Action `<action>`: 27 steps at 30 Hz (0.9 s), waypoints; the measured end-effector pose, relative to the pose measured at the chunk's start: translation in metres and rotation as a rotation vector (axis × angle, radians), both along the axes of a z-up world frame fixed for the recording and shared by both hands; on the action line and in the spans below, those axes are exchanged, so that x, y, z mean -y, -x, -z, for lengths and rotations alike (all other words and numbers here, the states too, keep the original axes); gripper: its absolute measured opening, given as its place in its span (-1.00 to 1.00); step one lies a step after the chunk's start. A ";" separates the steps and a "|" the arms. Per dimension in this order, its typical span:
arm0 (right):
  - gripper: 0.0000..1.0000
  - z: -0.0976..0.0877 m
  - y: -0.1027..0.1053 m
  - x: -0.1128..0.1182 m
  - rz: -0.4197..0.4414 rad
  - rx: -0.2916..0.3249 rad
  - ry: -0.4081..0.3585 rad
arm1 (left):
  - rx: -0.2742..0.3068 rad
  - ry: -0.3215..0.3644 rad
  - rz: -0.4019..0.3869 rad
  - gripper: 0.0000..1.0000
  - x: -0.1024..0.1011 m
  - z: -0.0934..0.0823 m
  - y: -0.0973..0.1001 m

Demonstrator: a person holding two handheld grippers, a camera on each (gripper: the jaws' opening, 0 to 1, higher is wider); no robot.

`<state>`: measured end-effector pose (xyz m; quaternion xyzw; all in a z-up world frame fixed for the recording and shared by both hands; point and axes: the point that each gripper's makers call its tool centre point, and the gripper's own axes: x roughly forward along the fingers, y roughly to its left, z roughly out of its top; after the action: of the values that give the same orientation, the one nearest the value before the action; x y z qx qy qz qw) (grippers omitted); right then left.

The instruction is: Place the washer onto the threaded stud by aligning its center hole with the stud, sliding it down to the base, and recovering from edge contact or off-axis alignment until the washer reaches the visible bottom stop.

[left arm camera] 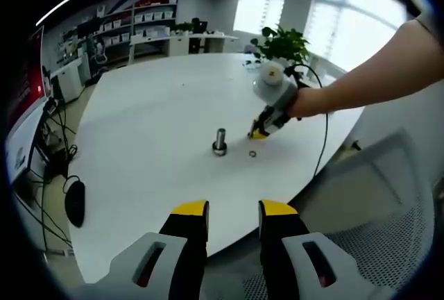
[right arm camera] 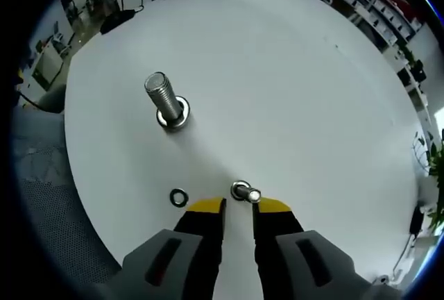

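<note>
- A round, white, smooth-topped bench (right arm camera: 291,71) carries everything (its curved edge shows in both views).
- A silver threaded metal stud (right arm camera: 163,98) stands upright on the bench top on its wider round base, well in from the edge; in the left gripper view it (left arm camera: 220,140) sits near the middle of the near side.
- A small, dark, flat metal ring washer (right arm camera: 179,197) lies flat on the bench, apart from the stud and nearer the edge; it (left arm camera: 252,153) lies just beside the stud in the left gripper view.
- A small shiny silver metal piece (right arm camera: 243,192) (its exact shape is hard to tell) rests on the bench near the ring washer.
</note>
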<state>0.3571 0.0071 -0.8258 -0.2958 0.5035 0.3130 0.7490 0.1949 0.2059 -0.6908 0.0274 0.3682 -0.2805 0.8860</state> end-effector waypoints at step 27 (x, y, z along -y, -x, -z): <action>-0.47 0.010 0.043 -0.034 0.013 -0.091 -0.062 | 0.014 0.002 -0.003 -0.46 -0.001 -0.002 0.000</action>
<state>0.3142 0.0415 -0.8354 -0.2545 0.5289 0.3367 0.7363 0.1954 0.2064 -0.6885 0.0279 0.3620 -0.2792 0.8890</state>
